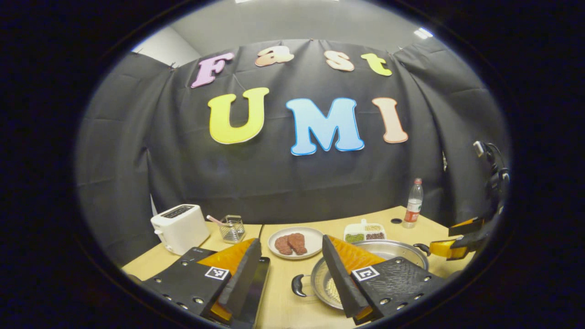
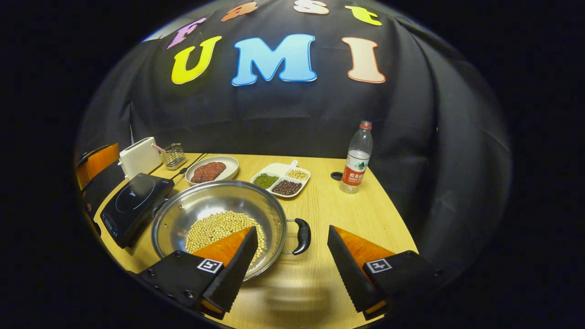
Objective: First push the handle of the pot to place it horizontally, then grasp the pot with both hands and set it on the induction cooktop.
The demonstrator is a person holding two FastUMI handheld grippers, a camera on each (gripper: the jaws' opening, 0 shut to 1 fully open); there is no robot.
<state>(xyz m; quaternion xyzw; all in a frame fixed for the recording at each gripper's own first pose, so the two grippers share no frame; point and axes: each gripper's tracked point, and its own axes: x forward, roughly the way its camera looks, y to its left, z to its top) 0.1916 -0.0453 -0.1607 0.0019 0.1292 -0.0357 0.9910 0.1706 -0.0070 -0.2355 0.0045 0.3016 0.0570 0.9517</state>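
The pot (image 2: 219, 224), a wide steel pan with pale beans (image 2: 215, 228) heaped in its bottom, sits on the wooden table (image 2: 338, 219) under and ahead of the right gripper (image 2: 290, 256). That gripper is spread wide and grips nothing: one finger hangs over the pot's near rim, the other stands over bare table, and the pot's black side handle (image 2: 301, 235) lies in the gap between them, untouched as far as can be seen. Beyond the pot's far side, just beside it, is the induction cooktop (image 2: 135, 208).

In the left gripper view, the left gripper (image 1: 292, 265) is likewise released and wide open, with the pot's other black handle (image 1: 298, 285) low in the gap between its fingers. One finger overlaps the pot, the other the edge of the cooktop; whether either touches cannot be told.

Ahead of both grippers lie a plate of meat (image 2: 211, 171) and a divided dish of beans (image 2: 281, 179). A water bottle (image 2: 357, 157) with its cap (image 2: 337, 176) beside it stands past the right gripper's outer finger. A white toaster (image 1: 179, 227) and a small wire holder (image 1: 231, 228) stand beyond the left gripper's outer finger.
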